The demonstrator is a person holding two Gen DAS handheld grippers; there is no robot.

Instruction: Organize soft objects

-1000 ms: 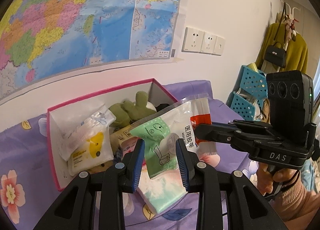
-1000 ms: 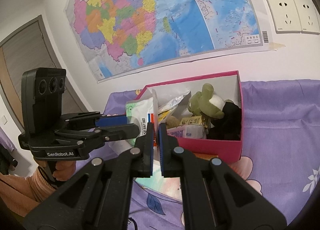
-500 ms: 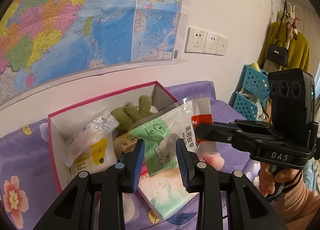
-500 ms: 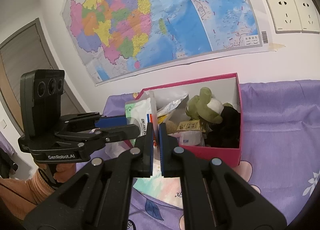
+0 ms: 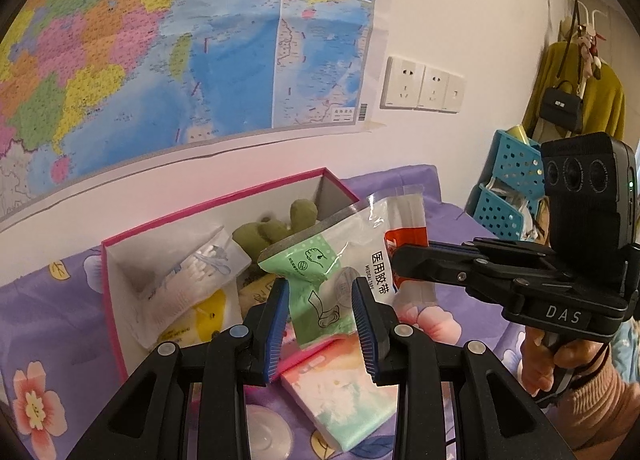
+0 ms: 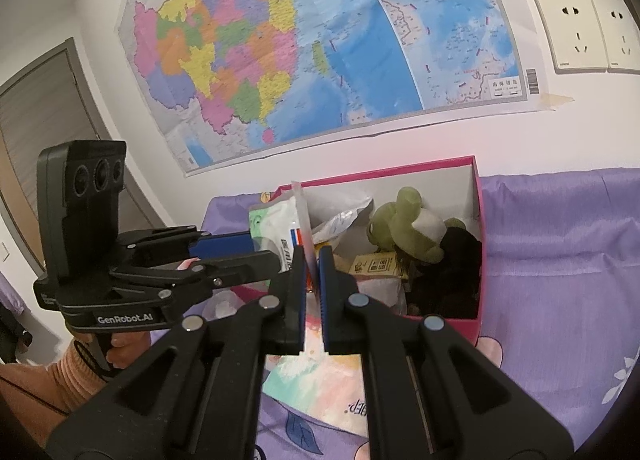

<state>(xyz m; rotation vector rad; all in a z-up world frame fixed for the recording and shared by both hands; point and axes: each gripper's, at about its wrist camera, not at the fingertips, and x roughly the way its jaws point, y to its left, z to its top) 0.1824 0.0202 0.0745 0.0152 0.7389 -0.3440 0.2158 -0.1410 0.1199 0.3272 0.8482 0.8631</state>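
Note:
A white and green packet of medical tape (image 5: 352,256) hangs in the air over the near edge of the pink box (image 5: 208,204), held from two sides. My left gripper (image 5: 320,320) is shut on its green lower part. My right gripper (image 5: 400,260) comes in from the right and pinches its red-printed corner. In the right wrist view the right gripper (image 6: 312,276) is shut on the thin edge of the packet (image 6: 276,228), with the left gripper (image 6: 260,254) beside it. Inside the box (image 6: 384,172) lie a green plush toy (image 6: 404,228) and a cotton swab bag (image 5: 192,272).
A pastel tissue pack (image 5: 340,392) lies on the purple flowered sheet (image 6: 560,260) under the grippers. A black soft thing (image 6: 452,260) fills the box's right end. Blue baskets (image 5: 508,188) and a hanging yellow coat (image 5: 600,100) stand at the far right. The wall is close behind the box.
Both grippers keep the same hold on the packet. The views have only drifted a little, with the box sitting slightly lower in each.

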